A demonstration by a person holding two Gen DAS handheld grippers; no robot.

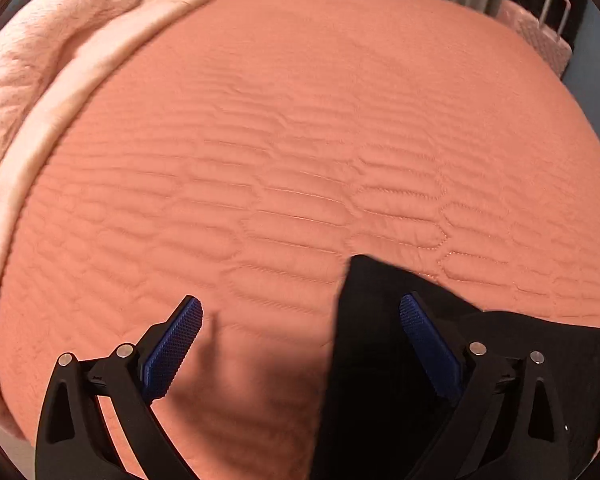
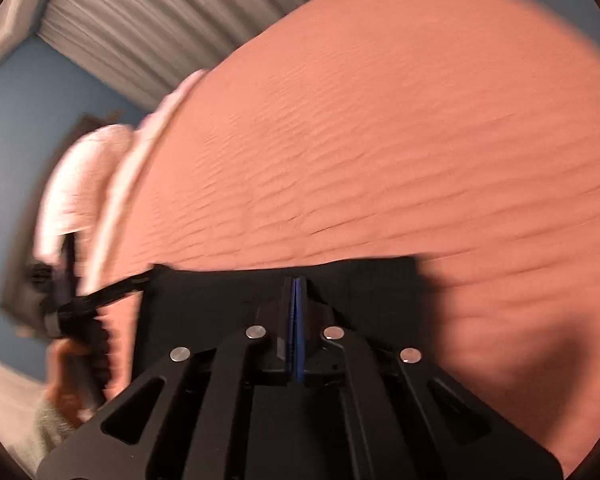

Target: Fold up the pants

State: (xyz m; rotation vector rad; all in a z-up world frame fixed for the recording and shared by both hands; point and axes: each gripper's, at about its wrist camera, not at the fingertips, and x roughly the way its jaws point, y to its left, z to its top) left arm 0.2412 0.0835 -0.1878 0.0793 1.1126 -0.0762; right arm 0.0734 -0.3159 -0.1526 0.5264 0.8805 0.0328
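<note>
Black linkage arms with silver rivets fill the foot of the right wrist view, and the right gripper (image 2: 296, 292) has its blue ribbed pads pressed flat together. It points forward over the pants (image 2: 228, 292), a smooth, matte black cloth lying flat on the bed (image 2: 380, 140). Motion blur hides whether any fabric sits between the pads, though they seem to close at the cloth's far edge.

At the left of that view, the person's hand (image 2: 70, 364) holds the other tool's handle, with a pale sleeve cuff below.

From the left wrist, the left gripper (image 1: 300, 312) is spread wide and empty, its right pad over a pointed corner of the pants (image 1: 380, 320), its left pad over bare bed. Quilted salmon fabric, stitched in long hexagons, covers the bed. A fuzzy pink blanket (image 1: 40, 60) lies bunched at its far left edge.
</note>
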